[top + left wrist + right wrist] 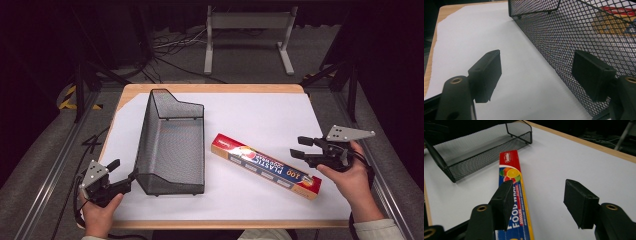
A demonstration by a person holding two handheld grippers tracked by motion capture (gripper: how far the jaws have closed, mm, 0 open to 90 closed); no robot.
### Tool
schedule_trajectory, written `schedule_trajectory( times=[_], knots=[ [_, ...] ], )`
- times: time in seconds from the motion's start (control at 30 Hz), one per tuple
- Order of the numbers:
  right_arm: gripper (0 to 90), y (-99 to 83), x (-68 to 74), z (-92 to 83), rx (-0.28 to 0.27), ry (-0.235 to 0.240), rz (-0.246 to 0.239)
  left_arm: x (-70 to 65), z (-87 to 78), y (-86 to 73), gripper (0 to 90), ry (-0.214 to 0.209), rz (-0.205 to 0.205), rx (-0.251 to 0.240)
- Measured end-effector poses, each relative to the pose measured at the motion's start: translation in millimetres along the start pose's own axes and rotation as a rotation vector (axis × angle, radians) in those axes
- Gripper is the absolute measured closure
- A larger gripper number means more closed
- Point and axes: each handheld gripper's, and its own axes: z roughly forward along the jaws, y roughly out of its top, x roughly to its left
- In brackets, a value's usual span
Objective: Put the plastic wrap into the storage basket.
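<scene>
So the job looks like getting the box of plastic wrap into the wire basket, and tbh nothing's in there yet, basket's empty and the box is lying flat on the white table cover, just beside the basket on its right, at a slant, not touching it afaict. My right gripper is off the box's near end, jaws spread apart w/ nothing between them; in the right gripper view the box runs under the left jaw and the pads aren't pressing on it. So that one's let go. My left gripper sits at the basket's near left corner, jaws wide open too; in the left gripper view one pad is right up against the mesh wall on the outside, other pad out over bare cover, so no real grip there imo, more like bracing it. What's left: pretty much everything, pick the box up, lift it over the rim, lay it inside lengthwise. Materials: basket is black metal mesh, fine diamond pattern, see-thru, long trough shape w/ a stepped tall end at the far side and a low near end. Box is long thin cardboard, glossy, red and blue w/ fruit pics, sharp corners. Cover is matte white sheet on a wood tabletop.
</scene>
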Motion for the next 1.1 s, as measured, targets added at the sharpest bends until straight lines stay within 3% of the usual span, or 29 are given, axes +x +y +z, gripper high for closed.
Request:
schedule_trajectory(
  times=[0.13, 0.33, 0.53, 0.8, 1.1],
  knots=[
    [37.9, 8.1, 8.7, 6.4, -0.023, 0.020, -0.025, 0.0, 0.2, 0.0, 24.8, 0.001, 0.000, 0.000],
    [35.0, 19.8, 19.0, 21.0, -0.038, 0.052, -0.027, 0.1, -0.1, 0.1, 24.8, -0.001, 0.001, 0.001],
    [24.4, 32.0, 29.6, 38.7, -0.043, 0.078, -0.040, 0.0, 0.1, -0.1, 24.8, 0.000, 0.002, 0.000],
    [24.8, 36.8, 38.8, 64.7, 0.028, 0.058, -0.079, -0.1, 0.4, -0.1, 24.8, -0.002, 0.004, 0.001],
    [21.2, 21.9, 36.5, 97.1, 0.188, 0.024, -0.082, 0.0, 0.4, -0.2, 24.8, 0.000, 0.003, 0.001]
  ],
)
